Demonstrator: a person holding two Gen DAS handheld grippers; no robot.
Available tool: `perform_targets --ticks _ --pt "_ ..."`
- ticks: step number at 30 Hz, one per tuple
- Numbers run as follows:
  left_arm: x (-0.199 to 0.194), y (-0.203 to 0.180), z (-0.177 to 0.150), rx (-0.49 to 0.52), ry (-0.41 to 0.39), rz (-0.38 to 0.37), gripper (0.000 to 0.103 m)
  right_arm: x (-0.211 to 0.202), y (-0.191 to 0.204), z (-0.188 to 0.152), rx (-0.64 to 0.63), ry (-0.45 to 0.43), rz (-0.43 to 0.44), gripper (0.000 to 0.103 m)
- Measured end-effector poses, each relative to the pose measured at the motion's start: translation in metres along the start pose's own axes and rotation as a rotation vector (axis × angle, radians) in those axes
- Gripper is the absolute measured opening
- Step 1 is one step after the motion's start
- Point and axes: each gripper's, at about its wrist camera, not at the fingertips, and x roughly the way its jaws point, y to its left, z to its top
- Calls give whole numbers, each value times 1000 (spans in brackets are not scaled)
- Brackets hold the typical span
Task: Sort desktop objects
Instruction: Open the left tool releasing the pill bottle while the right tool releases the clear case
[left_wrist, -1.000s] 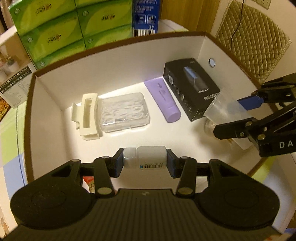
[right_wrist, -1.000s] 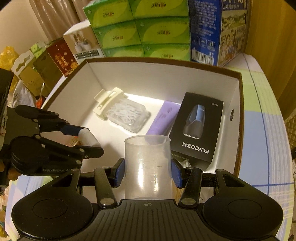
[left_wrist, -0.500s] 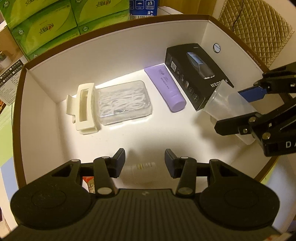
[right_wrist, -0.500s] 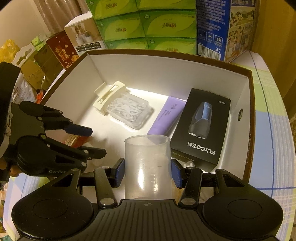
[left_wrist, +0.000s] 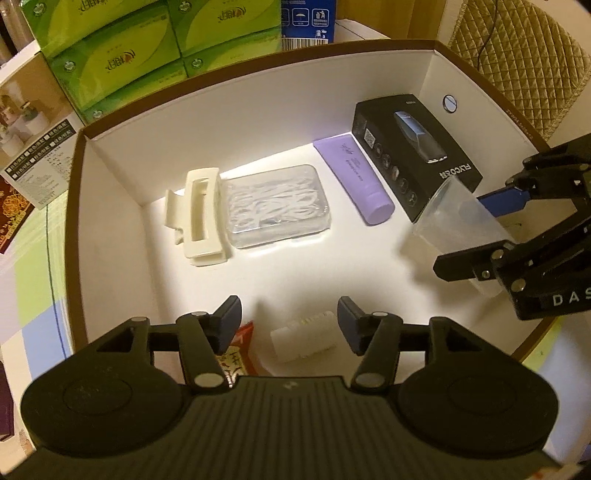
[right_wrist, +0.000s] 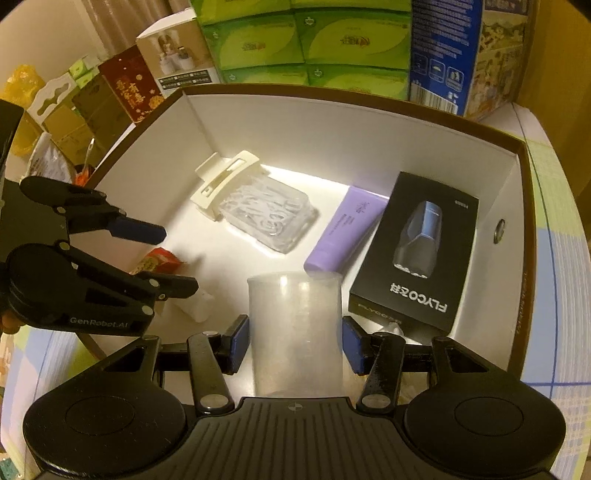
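My left gripper (left_wrist: 289, 325) hangs open over the near part of the white box (left_wrist: 258, 70), its jaws opening. The small white bottle (left_wrist: 304, 338) lies on the box floor below them, untouched, next to a red packet (left_wrist: 242, 345). My right gripper (right_wrist: 294, 343) holds the clear plastic cup (right_wrist: 295, 328) tilted over the near right corner. Its jaws are opening, with the pads still at the cup's sides. Inside the box lie a cream hair clip (left_wrist: 199, 218), a clear case (left_wrist: 277, 205), a purple tube (left_wrist: 352, 177) and a black carton (left_wrist: 413, 151).
Green tissue packs (left_wrist: 110, 62) and a blue carton (right_wrist: 443, 55) are stacked behind the box. Gift boxes (right_wrist: 129, 88) crowd the left side. A quilted chair back (left_wrist: 524, 55) stands to the right. The checked tablecloth (right_wrist: 554, 277) shows around the box.
My left gripper let go of the white bottle, which dropped to the box floor, and its jaws spread wider. The right gripper kept the cup in about the same place.
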Motion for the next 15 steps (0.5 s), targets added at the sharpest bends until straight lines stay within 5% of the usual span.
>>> perform_targets --ticks 2,15 --pt "-1 0 -1 2 -2 7 58 -1 0 -1 -8 -15 -21 73" --pt "-16 5 -5 -6 -18 37 75 -27 -2 -6 -26 -39 -42 97"
